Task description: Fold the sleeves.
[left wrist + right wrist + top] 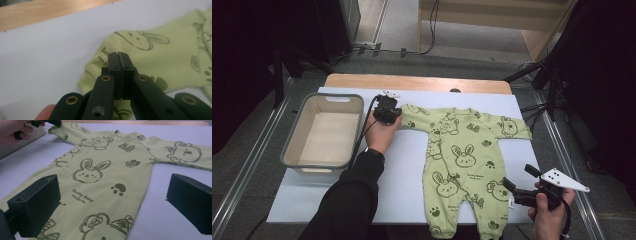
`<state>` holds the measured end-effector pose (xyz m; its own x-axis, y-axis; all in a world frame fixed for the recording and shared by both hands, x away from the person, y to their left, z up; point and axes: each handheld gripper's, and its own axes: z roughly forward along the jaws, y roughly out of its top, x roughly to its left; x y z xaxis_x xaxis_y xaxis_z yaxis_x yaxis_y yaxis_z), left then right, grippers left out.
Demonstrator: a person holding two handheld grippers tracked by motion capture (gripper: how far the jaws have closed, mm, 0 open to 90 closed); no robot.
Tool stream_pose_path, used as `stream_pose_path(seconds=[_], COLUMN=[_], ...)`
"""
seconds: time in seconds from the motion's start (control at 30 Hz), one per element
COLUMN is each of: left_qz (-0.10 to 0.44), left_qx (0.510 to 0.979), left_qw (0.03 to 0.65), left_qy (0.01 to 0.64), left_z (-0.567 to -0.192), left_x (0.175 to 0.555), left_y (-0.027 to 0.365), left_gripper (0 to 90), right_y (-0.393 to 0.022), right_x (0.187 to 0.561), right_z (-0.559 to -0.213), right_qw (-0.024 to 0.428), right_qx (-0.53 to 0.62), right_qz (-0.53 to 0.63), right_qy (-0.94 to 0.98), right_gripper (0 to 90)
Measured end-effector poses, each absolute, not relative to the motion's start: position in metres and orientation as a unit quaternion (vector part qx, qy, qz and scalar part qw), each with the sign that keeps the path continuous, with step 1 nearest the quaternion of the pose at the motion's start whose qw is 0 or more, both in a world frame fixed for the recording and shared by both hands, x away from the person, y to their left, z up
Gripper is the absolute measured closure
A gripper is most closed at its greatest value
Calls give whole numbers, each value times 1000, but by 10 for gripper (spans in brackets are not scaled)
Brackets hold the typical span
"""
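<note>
My left fingers (pixel 119 60) pinch the romper's (pixel 462 155) far-left sleeve cuff (pixel 93 72) for folding; my right fingers (pixel 518 186) wait spread, near-right.

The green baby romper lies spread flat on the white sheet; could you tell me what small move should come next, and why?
Probably lift the sleeve cuff and fold it inward over the romper. The left gripper is shut at that cuff, seemingly pinching it, while the right gripper waits open beside a leg.
</note>
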<state>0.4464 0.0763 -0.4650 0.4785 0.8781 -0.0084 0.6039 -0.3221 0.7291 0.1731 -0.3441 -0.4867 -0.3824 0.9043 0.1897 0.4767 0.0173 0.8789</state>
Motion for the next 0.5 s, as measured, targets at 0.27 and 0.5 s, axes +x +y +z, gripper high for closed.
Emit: stream_pose_path(seconds=[0.27,0.5], left_qz=[196,183], left_qx=[796,803], left_qw=[383,417], left_qy=[426,384], left_z=[-455,-451], left_x=[432,413], left_y=[67,54], left_gripper=[896,895], right_y=[-342,-342], right_x=[173,173], right_z=[-487,-486], right_qw=[221,222], right_qx=[509,509], right_qz=[481,482], right_qy=[679,678], right_gripper=[0,0])
